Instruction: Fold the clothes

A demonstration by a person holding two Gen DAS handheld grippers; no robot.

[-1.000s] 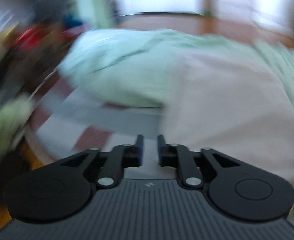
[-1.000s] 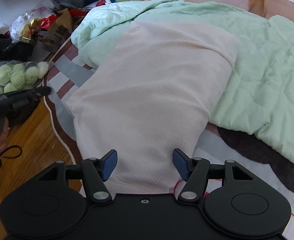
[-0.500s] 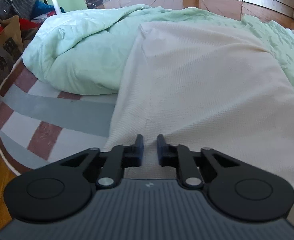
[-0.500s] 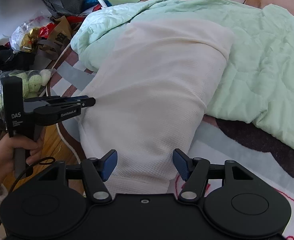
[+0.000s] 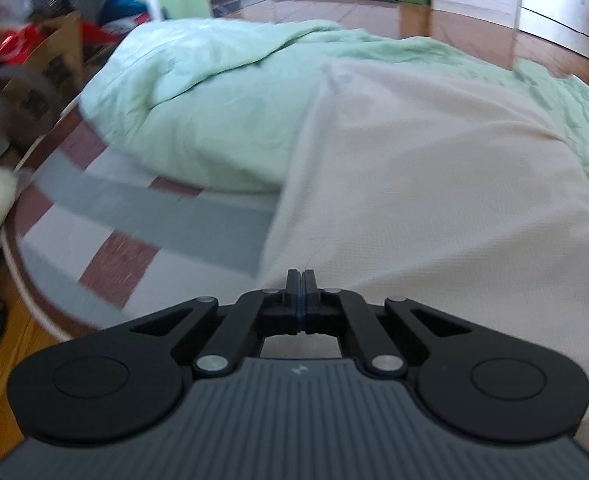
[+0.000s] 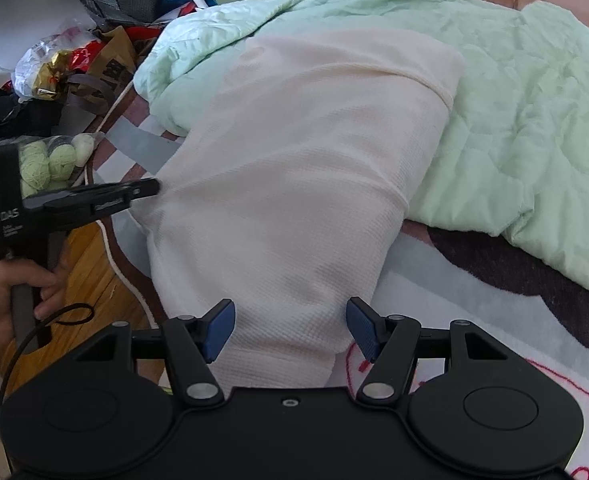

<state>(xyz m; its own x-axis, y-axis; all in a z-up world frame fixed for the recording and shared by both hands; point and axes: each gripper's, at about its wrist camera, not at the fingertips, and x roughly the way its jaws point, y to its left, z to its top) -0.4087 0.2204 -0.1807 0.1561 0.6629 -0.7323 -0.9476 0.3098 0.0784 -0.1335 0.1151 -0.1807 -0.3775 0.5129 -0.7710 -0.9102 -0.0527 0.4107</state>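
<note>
The left hand-held gripper pinches the cream garment's left edge; the right hand-held gripper, wide open, must grip the near hem.

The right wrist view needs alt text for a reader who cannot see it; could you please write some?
The right gripper hovers with open jaws over a cream garment lying across a green quilt and a rug. At left, the left gripper touches the garment's edge.

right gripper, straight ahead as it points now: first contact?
Most likely the white garment: the open right gripper has its near end between the fingers, and the cloth runs on ahead. Depth is unclear; the green quilt lies beyond.
</note>
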